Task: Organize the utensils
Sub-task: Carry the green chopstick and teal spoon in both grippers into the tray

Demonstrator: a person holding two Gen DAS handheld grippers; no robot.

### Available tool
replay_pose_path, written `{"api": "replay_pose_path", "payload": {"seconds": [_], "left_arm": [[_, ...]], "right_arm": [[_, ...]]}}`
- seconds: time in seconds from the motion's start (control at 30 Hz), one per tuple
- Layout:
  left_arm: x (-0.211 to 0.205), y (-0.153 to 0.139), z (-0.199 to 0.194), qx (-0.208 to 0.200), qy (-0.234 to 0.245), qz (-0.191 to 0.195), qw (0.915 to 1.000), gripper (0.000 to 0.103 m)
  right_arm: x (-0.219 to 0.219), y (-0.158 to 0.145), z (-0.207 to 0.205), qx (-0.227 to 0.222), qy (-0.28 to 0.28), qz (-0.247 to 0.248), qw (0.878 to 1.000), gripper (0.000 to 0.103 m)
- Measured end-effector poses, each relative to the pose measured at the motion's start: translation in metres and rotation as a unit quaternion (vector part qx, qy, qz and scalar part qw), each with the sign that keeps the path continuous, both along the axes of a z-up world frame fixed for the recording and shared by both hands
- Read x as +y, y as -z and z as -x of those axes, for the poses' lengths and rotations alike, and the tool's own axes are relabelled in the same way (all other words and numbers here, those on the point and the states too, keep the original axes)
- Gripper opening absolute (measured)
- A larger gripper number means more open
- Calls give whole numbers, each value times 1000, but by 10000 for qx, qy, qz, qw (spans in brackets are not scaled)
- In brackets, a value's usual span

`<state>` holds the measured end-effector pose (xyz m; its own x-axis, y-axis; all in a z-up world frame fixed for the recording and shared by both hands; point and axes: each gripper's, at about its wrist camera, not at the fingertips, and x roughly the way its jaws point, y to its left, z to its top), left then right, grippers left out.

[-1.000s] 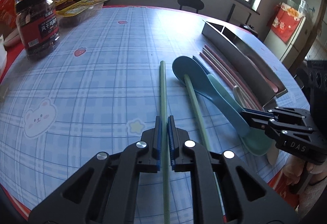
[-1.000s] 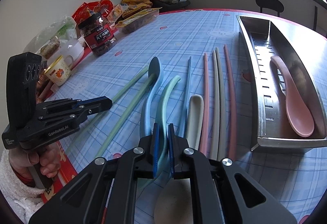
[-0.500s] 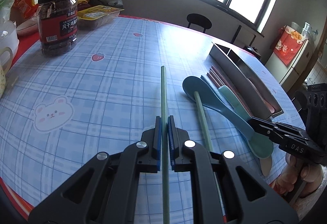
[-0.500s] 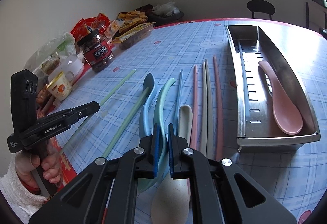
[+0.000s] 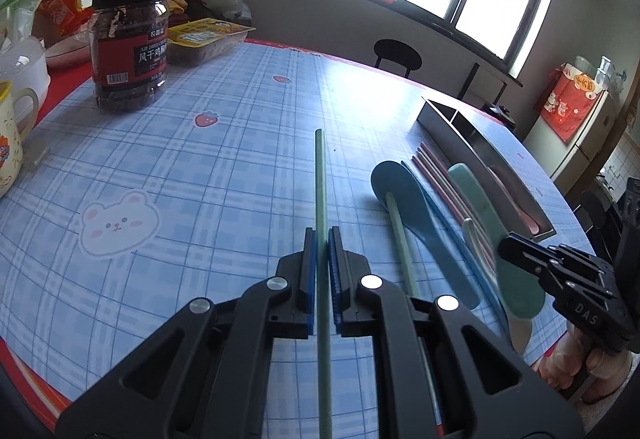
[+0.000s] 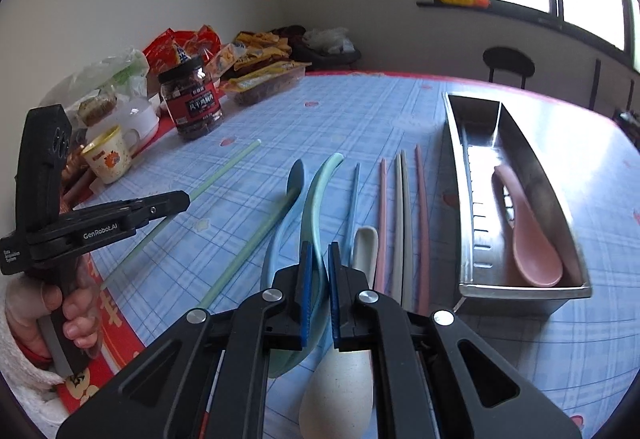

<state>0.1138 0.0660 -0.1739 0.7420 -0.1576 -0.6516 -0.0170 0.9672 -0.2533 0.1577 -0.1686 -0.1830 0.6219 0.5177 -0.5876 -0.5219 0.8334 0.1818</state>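
The left hand-held gripper point(image 5: 322, 239) is clamped on a green chopstick point(image 5: 320, 175) pointing ahead of it. The right hand-held gripper point(image 6: 318, 255) pinches a mint spoon point(image 6: 320, 191); the metal tray point(image 6: 520, 289) lies on the worktop point(image 5: 180, 179) to its right.

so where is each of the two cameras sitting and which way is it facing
Left wrist: on the left gripper, looking down its fingers, shut on a green chopstick, across the table toward the window; the right gripper shows at right.
Right wrist: on the right gripper, fingers shut on a mint spoon, facing the metal tray; the left gripper and a hand show at left.
Shared: both grippers, both held utensils, tray, dark jar.
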Motion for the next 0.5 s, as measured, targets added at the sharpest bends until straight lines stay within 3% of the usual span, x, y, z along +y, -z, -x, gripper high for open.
{"api": "replay_pose_path", "payload": {"seconds": [0.1, 0.33, 0.5], "left_arm": [[1, -1, 1, -31, -46, 1, 10000, 10], [4, -2, -1, 23, -104, 115, 9999, 10], [5, -17, -5, -32, -222, 373, 9991, 10]], "right_arm": [[-9, -1, -1, 40, 38, -194, 9998, 8], [-53, 0, -14, 695, 75, -1132, 9911, 8], [-93, -17, -35, 506, 331, -1204, 9909, 8]]}}
